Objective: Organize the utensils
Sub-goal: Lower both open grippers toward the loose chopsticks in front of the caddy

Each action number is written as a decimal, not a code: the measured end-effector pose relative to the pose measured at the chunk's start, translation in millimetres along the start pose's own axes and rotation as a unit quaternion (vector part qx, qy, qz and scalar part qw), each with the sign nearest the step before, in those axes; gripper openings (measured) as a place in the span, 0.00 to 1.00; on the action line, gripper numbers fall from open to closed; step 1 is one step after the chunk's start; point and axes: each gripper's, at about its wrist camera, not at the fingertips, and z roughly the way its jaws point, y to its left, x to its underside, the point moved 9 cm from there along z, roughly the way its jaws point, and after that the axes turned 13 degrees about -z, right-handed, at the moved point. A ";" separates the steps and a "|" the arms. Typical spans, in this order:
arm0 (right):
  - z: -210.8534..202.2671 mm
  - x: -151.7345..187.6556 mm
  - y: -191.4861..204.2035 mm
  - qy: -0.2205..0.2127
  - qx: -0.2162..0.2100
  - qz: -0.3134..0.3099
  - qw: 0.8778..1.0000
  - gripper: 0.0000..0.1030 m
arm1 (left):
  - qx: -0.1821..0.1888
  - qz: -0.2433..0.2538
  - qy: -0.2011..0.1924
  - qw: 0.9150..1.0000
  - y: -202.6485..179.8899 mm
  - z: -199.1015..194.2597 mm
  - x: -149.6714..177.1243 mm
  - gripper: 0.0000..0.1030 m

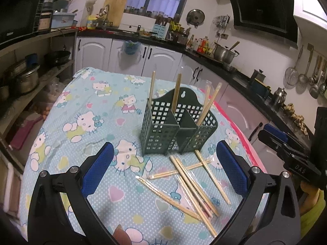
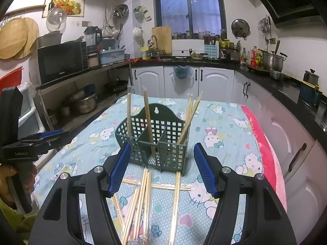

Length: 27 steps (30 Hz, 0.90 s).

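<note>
A dark green slotted utensil holder (image 1: 175, 126) (image 2: 157, 143) with three compartments stands upright on the cartoon-print tablecloth (image 1: 81, 122). Wooden chopsticks stick up from it: one in the left compartment, one in the middle, several on the right (image 1: 208, 106). Several wrapped chopsticks (image 1: 192, 181) (image 2: 141, 200) lie loose on the cloth in front of the holder. My left gripper (image 1: 163, 169) hovers open over the loose pile, nothing between its blue pads. My right gripper (image 2: 161, 167) is open too, above the pile, just short of the holder, and shows at the right edge (image 1: 286, 147).
The table's red-edged right side (image 2: 269, 159) runs close to white cabinets and a black counter (image 2: 286, 85) loaded with pots and bottles. Open shelves with pots and a microwave (image 2: 61, 61) stand on the left. A person's hand (image 2: 12, 175) holds the left gripper.
</note>
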 end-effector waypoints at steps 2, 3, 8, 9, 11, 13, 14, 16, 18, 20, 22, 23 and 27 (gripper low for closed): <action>1.2 3.3 1.4 0.005 -0.002 -0.001 1.000 0.60 | 0.001 0.001 0.005 1.000 -0.2 1.1 4.3 0.90; 1.7 5.3 2.1 0.007 -0.002 -0.002 1.000 0.60 | 0.002 0.001 0.009 1.000 -0.2 2.3 7.8 0.90; 3.5 15.2 3.2 0.020 -0.005 -0.006 1.000 0.60 | 0.003 0.000 0.025 1.000 -0.2 9.7 18.3 0.90; 4.0 18.5 3.2 0.024 -0.005 -0.007 1.000 0.60 | 0.004 -0.001 0.029 1.000 0.1 11.7 20.9 0.90; 5.5 24.3 2.9 0.031 -0.005 -0.008 0.999 0.60 | 0.005 -0.002 0.035 0.999 0.3 14.7 24.9 0.90; 6.1 29.3 2.5 0.036 -0.005 -0.008 0.999 0.60 | 0.004 -0.001 0.041 0.999 -0.3 17.8 28.8 0.90; 6.6 31.7 1.6 0.038 -0.006 -0.008 0.999 0.60 | 0.003 0.000 0.044 0.999 -0.2 20.1 31.4 0.90; 7.1 36.3 0.6 0.044 -0.007 -0.007 0.999 0.60 | 0.004 0.001 0.052 0.999 -0.3 23.4 35.5 0.90; 7.5 41.5 0.3 0.048 -0.008 -0.009 0.999 0.60 | 0.004 0.002 0.061 0.998 -1.2 27.4 41.1 0.90; 8.4 46.6 -0.1 0.055 -0.008 -0.010 0.998 0.60 | 0.005 0.004 0.068 0.998 -1.8 31.0 46.1 0.90; 10.2 53.7 -1.6 0.063 -0.012 -0.006 0.998 0.60 | 0.006 0.004 0.079 0.997 -3.4 35.9 52.7 0.90; 11.0 56.9 -2.4 0.067 -0.012 -0.004 0.998 0.60 | 0.005 0.004 0.081 0.997 -3.8 37.4 54.9 0.89; 14.9 66.8 -4.0 0.079 -0.018 -0.001 0.997 0.59 | 0.003 0.005 0.103 0.995 -5.3 47.4 67.8 0.81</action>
